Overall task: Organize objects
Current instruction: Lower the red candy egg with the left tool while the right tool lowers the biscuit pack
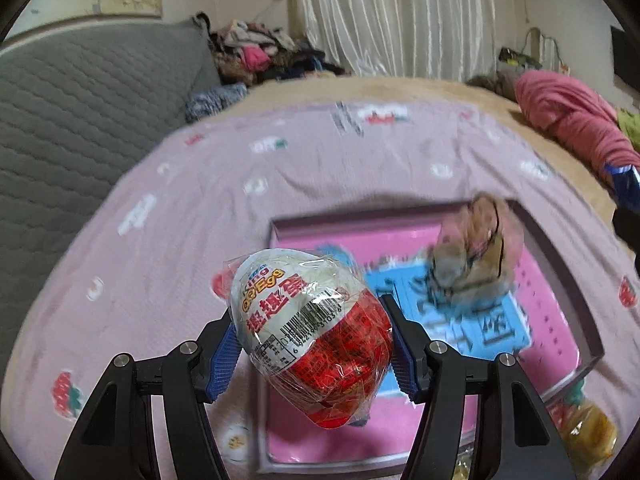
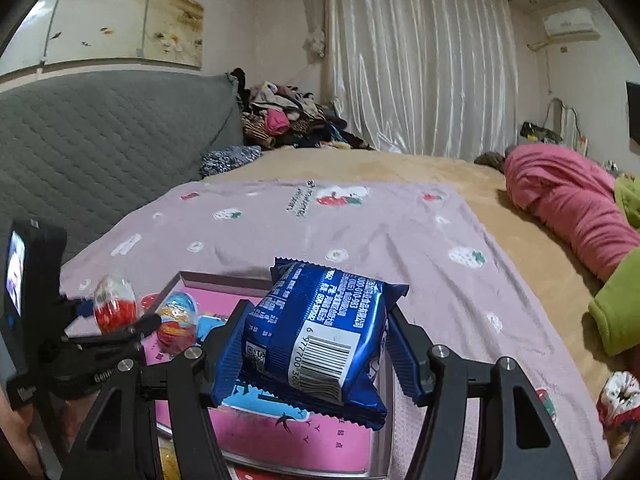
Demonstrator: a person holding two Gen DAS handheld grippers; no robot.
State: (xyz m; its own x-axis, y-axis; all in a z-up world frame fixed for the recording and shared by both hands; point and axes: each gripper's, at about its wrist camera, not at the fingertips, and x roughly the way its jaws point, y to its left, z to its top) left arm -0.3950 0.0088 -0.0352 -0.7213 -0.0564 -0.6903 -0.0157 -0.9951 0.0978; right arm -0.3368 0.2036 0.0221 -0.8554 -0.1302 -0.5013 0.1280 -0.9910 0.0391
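Left to right, your holdings:

1. Left gripper point(image 1: 312, 340): fingers clamped on a wrapped red-and-white toy egg point(image 1: 310, 336), held in the air above the near left corner of the pink shallow box point(image 1: 560, 248) on the pink bedspread point(image 1: 200, 208).
2. Box contents: a second egg point(image 2: 178, 322); a blurred brownish bundle point(image 1: 476, 252).
3. Right gripper point(image 2: 316, 356): fingers clamped on a blue snack packet point(image 2: 316, 340), held over the box.
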